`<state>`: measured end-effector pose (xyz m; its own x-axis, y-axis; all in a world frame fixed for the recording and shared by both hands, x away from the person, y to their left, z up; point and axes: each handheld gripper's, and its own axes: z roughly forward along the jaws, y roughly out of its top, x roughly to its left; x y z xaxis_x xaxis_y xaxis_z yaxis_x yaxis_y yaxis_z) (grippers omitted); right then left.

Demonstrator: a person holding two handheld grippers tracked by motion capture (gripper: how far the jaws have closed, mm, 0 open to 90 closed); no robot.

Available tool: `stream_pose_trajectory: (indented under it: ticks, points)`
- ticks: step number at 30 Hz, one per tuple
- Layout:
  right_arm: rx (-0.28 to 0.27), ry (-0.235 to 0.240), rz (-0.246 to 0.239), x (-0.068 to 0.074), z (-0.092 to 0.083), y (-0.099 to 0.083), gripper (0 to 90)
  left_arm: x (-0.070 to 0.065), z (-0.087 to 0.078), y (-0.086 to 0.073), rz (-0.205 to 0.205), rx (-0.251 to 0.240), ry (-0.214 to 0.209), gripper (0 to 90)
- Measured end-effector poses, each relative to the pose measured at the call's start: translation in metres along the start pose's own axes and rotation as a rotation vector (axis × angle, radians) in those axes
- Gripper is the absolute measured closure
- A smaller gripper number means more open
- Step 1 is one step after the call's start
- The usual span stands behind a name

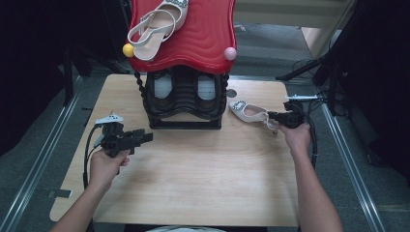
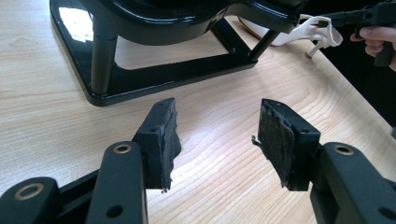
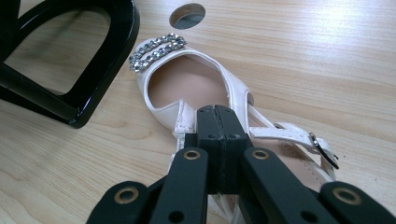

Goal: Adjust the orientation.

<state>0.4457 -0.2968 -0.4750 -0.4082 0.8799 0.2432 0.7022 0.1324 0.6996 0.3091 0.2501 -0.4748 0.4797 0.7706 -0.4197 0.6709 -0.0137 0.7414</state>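
1. While the right gripper [image 1: 274,122] sits at the right of centre in the high view, its two black jaws are pressed flat together, as the right gripper view [image 3: 217,122] shows, and they appear to pinch a thin strap of the cream-white patent sandal with a rhinestone buckle [image 1: 247,111]; the pinched strap itself is hidden behind the jaws.
2. That sandal lies on the pale wood-grain table [image 1: 203,183], just right of the black two-tier shoe rack with the glossy red wavy top [image 1: 186,99], toe end toward the rack.
3. In the right gripper view the sandal [image 3: 187,88] fills the middle, its sparkling buckle at upper centre, its ankle strap with a metal clasp at lower right, and the black base of the rack [image 3: 84,74] at upper left.
4. A round grey hole in the table [image 3: 187,15] shows at the top of that view, just beyond the toe.
5. The left gripper [image 1: 145,137] hovers at the left of the high view, near the rack's lower left corner; its jaws stand wide apart with bare table between them, seen in the left gripper view [image 2: 215,140].
6. A matching cream-white sandal [image 1: 157,26] rests on the red top at upper centre, between a yellow ball [image 1: 128,50] and a pink ball [image 1: 230,53] at the shelf's front corners.
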Motion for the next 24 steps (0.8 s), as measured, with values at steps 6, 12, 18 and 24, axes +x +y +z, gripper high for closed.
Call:
stream_pose_trajectory:
  ticks: [6,12,18,24]
  points:
    - [0.006,0.021,0.033,0.007,-0.003,-0.003,90.0,-0.001,0.0,0.0,-0.002,0.0,-0.002,47.2]
    - [0.025,0.049,0.067,0.019,-0.002,-0.004,90.0,-0.001,0.0,0.0,-0.003,0.0,-0.004,46.8]
    - [0.023,0.072,0.078,0.032,0.003,-0.007,90.0,0.0,0.0,0.0,-0.005,0.001,-0.005,46.8]
    - [0.008,0.091,0.104,0.04,0.007,-0.01,90.0,0.0,0.0,0.0,-0.009,-0.004,-0.006,46.6]
